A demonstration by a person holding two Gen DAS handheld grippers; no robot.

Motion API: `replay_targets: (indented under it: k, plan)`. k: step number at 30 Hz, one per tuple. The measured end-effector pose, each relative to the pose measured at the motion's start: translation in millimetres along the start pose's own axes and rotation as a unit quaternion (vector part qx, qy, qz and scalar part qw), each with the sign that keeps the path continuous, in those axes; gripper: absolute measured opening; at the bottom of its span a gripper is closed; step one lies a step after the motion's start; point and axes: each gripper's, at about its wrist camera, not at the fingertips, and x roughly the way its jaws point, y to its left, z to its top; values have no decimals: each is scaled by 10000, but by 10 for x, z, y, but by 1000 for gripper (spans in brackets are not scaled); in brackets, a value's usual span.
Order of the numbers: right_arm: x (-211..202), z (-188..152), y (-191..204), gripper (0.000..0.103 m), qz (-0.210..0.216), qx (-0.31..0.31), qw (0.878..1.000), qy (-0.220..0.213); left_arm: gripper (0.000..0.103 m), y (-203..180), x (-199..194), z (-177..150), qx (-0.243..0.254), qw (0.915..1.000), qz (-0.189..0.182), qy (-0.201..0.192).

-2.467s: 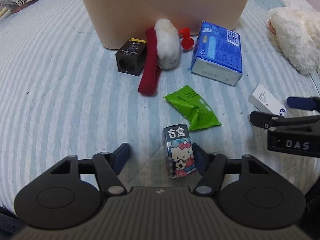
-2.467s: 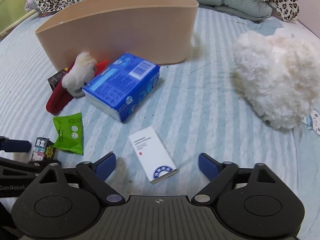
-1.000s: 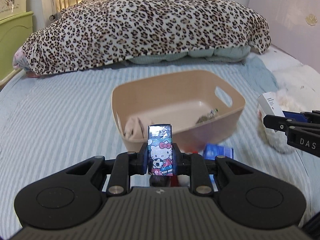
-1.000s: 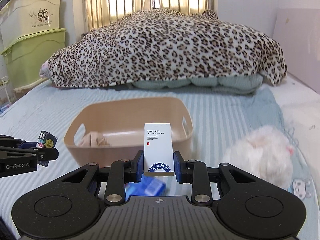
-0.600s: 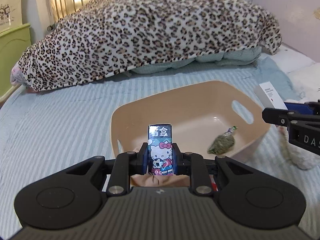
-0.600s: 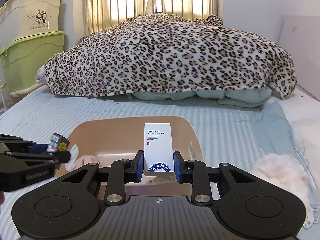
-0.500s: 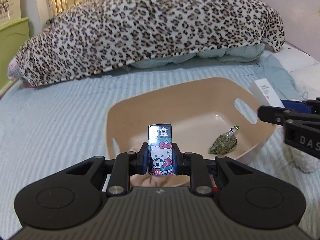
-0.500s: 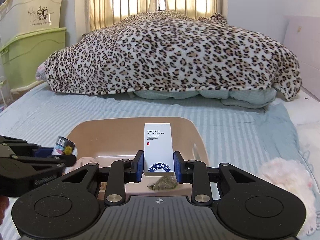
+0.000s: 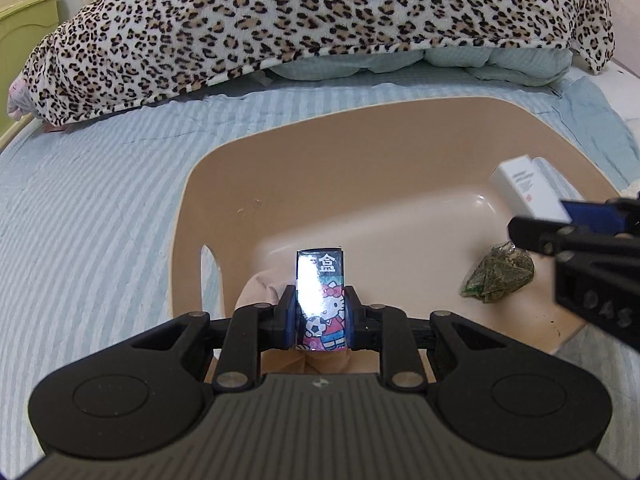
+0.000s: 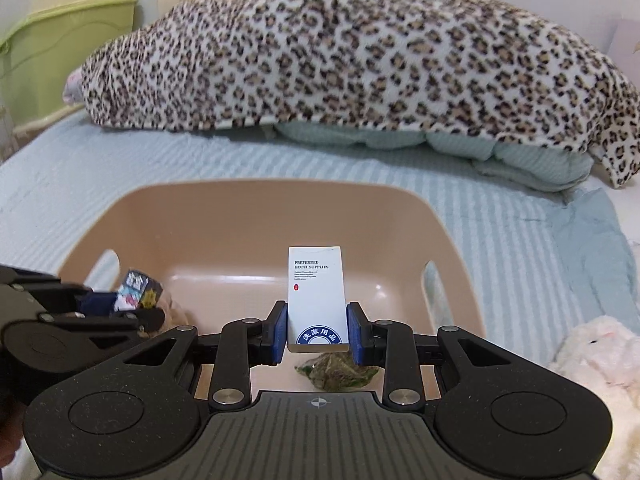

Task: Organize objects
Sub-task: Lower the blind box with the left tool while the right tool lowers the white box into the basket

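My left gripper [image 9: 320, 318] is shut on a small Hello Kitty box [image 9: 320, 300] and holds it upright over the near left part of the beige plastic basket [image 9: 208, 184]. My right gripper [image 10: 318, 330] is shut on a white hotel-supplies box [image 10: 316, 296], held upright over the basket [image 10: 256, 200]. The right gripper and its white box [image 9: 528, 188] show at the right of the left wrist view. The left gripper with the Hello Kitty box [image 10: 138, 286] shows at the left of the right wrist view.
Inside the basket lie a green dried-leaf packet [image 9: 500, 276], also in the right wrist view [image 10: 332, 374], and a beige cloth [image 9: 260, 288]. A leopard-print blanket [image 9: 300, 16] lies behind. A white plush toy [image 10: 600, 360] is right of the basket on the striped bedsheet [image 9: 88, 184].
Both grippers picked their boxes up off the bedsheet, lifted them and moved forward. They now hold them over the basket's inside, closer than half a second ago.
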Motion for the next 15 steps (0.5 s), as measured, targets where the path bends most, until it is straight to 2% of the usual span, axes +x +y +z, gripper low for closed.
replay_targets:
  k: [1, 3, 5, 7, 9, 12, 13, 15]
  plan:
    - [29, -10, 2, 29, 7, 10, 10000, 42, 25, 0, -8, 3, 7, 10000, -22, -3]
    - [60, -24, -15, 39, 28, 127, 9999, 108, 25, 10, -40, 9, -20, 9999, -104, -10]
    - [28, -26, -51, 44, 108, 287, 9995, 125, 30, 22, -99, 6, -68, 9999, -132, -11]
    - [-77, -30, -65, 61, 130, 341, 9993, 58, 60, 33, -182, -6, -117, 9999, -86, -51]
    - [-237, -34, -72, 70, 59, 262, 9996, -76, 72, 49, -302, -20, -186, 9997, 19, -182]
    - [-499, -40, -89, 82, -17, 184, 9996, -210, 73, 69, -477, -41, -221, 9995, -43, -222]
    - [-577, -50, -101, 92, -26, 180, 9996, -224, 74, 75, -537, -53, -239, 9995, -52, -217]
    - [-714, -75, -112, 103, -34, 158, 9997, -176, 78, 75, -665, -92, -269, 9993, -10, -252]
